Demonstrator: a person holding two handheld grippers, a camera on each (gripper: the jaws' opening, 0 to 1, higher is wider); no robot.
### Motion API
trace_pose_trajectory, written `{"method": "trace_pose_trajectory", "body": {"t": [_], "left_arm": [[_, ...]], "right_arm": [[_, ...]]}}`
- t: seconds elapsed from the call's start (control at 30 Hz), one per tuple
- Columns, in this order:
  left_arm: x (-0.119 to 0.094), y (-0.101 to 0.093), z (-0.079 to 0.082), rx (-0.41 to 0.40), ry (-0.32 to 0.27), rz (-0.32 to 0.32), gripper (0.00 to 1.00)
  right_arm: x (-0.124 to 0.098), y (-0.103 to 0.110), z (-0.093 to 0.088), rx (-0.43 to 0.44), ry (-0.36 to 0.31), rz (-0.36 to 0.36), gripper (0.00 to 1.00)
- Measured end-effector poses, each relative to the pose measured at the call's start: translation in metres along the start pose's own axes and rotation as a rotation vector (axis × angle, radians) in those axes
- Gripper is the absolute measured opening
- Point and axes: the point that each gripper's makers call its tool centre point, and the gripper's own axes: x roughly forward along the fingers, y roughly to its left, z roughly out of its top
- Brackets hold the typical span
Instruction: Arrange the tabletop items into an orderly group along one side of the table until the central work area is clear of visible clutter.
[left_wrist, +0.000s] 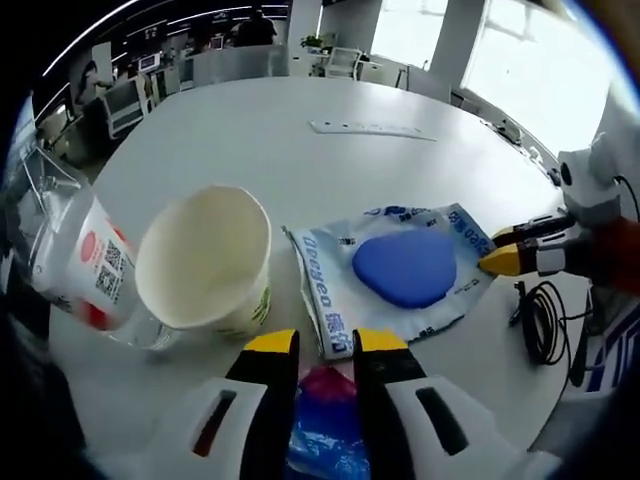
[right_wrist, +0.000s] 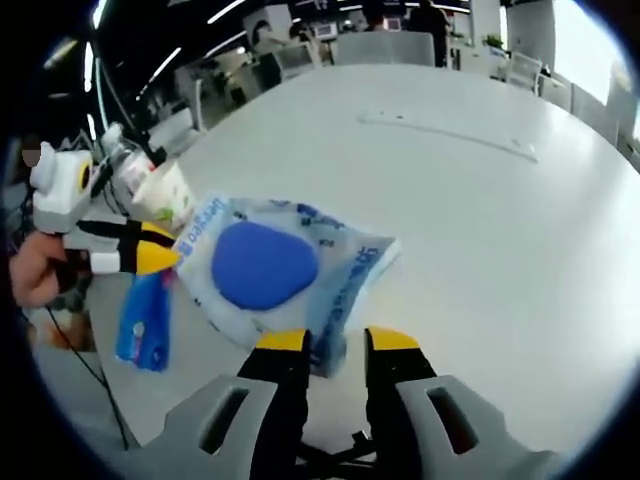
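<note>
Left hand-held gripper: mine, jaws narrowly apart, pinching a small blue and pink packet between them; tips sit just at the near edge of the white pouch.
Right hand-held gripper: mine, jaws a little apart, closed over the near corner of the same white pouch; pouch edge runs between the tips.
Left side of bench: clear plastic bottle with red label lying beside a paper cup, the two touching or nearly.
Middle: white pouch with blue oval print lies flat, just beside the cup.
Right: black cable at the bench edge.
Far bench: flat white strip, well apart from the rest.
Progress: judged partway; cup, bottle, pouch already bunched near one edge, centre mostly bare.
Left to do: set packet down, square pouch into the group.
</note>
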Motion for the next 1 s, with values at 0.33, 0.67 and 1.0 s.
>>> {"method": "trace_pose_trajectory", "body": {"t": [0.33,0.67,1.0], "left_arm": [[-0.022,0.001,-0.004,0.003,-0.026,0.011,0.22],[-0.055,-0.001,-0.025,0.000,-0.057,0.025,0.23],[-0.085,0.005,-0.042,-0.014,-0.084,0.044,0.25]], "right_arm": [[-0.015,0.003,-0.006,-0.003,-0.012,-0.009,0.19],[-0.032,0.010,-0.023,-0.013,-0.012,-0.018,0.21],[-0.043,0.036,-0.040,-0.022,-0.014,-0.004,0.23]]}}
